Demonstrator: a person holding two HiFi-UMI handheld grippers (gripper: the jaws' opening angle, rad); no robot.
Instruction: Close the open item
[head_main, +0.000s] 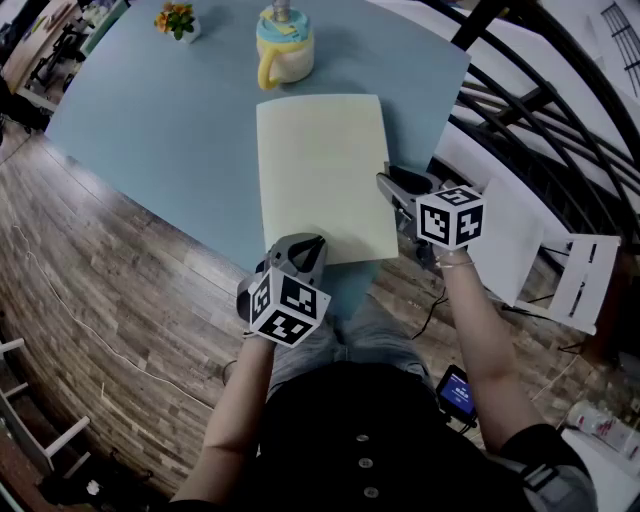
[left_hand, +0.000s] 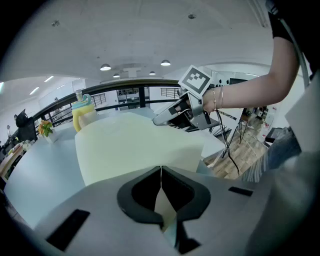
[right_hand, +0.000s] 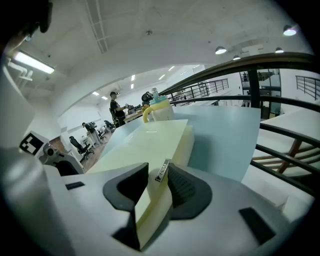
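Pale yellow case (head_main: 320, 170) lies flat near the blue table (head_main: 150, 110)'s front edge, its near corners hidden by tongs. Left gripper (head_main: 305, 245) pinches its near edge tight. Right gripper (head_main: 390, 182) straddles the right side, jaws slack around a metal tab (right_hand: 162, 170).

1. Floor (head_main: 100, 285) is wood planks, a patchy mix of brown and grey.
2. The desk (head_main: 150, 130) has a plain light blue top, and its near corner juts out over that floor.
3. A black railing (head_main: 545, 120) curves past the desk's right side, with a white table (head_main: 515, 250) just beside it.
4. White ceiling with round recessed lights (left_hand: 105, 67), plus a long strip light (right_hand: 30, 62).
5. Way in the back there are office chairs (right_hand: 77, 146) and more workstations, all pretty blurry.
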